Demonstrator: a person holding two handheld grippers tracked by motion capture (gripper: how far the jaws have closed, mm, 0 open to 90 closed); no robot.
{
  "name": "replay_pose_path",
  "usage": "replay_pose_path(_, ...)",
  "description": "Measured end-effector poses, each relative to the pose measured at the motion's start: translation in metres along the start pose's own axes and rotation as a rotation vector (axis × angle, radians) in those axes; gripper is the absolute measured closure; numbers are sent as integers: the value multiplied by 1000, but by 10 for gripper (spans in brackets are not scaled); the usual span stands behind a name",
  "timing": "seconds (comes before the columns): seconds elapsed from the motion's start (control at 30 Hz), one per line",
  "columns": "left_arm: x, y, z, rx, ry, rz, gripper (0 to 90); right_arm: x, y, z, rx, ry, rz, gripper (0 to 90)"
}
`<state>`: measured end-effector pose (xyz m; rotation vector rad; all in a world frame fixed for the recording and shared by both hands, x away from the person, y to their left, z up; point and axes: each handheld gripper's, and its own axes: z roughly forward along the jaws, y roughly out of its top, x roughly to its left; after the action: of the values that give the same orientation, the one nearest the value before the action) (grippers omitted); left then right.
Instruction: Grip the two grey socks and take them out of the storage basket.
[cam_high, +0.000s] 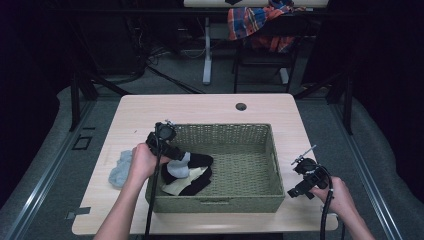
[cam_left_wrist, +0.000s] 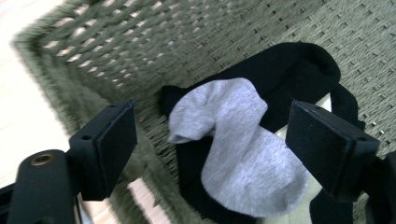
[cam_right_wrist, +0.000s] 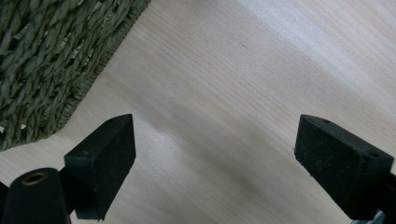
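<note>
One woven green basket (cam_high: 250, 150) stands on the worktop (cam_high: 200, 107), and everything else is placed from it. Inside, in its left end, lies a small heap of socks: one grey sock (cam_left_wrist: 238, 149) on top, black socks (cam_left_wrist: 299, 70) under and around it, and a cream piece (cam_high: 186, 182) showing toward the near wall; how many black ones there are cannot be told from the heap. One more sock, a pale blue-grey sock (cam_high: 121, 169), lies outside on the worktop, just beside the basket's left wall.

Two hand-held grippers are in play. The left hand-held gripper (cam_high: 175, 151) reaches over the basket's left rim, the forearm coming up from the near edge and the hand level with that rim; it angles down into the left end. In the left gripper view its jaws stand apart on either side of the grey sock without pressing it.

The right hand-held gripper (cam_high: 302, 182) is held outside the basket, just off its right near corner, low over bare worktop. Its jaws are spread wide with nothing between them.
</note>
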<state>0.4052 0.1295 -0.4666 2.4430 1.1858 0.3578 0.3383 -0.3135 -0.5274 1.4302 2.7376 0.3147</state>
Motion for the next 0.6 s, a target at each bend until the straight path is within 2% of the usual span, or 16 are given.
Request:
replay_pose_path(0.07, -2, 2, 5, 19, -8, 5, 254, 0, 0, 0, -1, 0, 0, 120)
replay_pose_path(0.1, -3, 3, 10, 47, -23, 5, 275, 0, 0, 0, 0, 0, 0, 120)
replay_pose_path(0.13, -3, 3, 10, 47, -23, 5, 296, 0, 0, 0, 0, 0, 0, 120)
replay_pose_path(0.2, -6, 4, 18, 98, -24, 0, 320, 0, 0, -1, 6, 0, -4, 121)
replay_pose_path(0.37, -8, 4, 30, 169, -20, -2, 409, 0, 1, -1, 16, -6, -15, 121)
replay_pose_path(0.47, -11, 5, 30, 181, -8, 7, 495, 0, 1, -2, 17, -7, -16, 121)
replay_pose_path(0.5, -12, 4, 32, 199, -15, 12, 564, 0, 1, -2, 16, -6, -14, 121)
replay_pose_path(0.6, -14, 3, 32, 210, -28, 31, 717, 1, 1, -2, 10, -4, -11, 121)
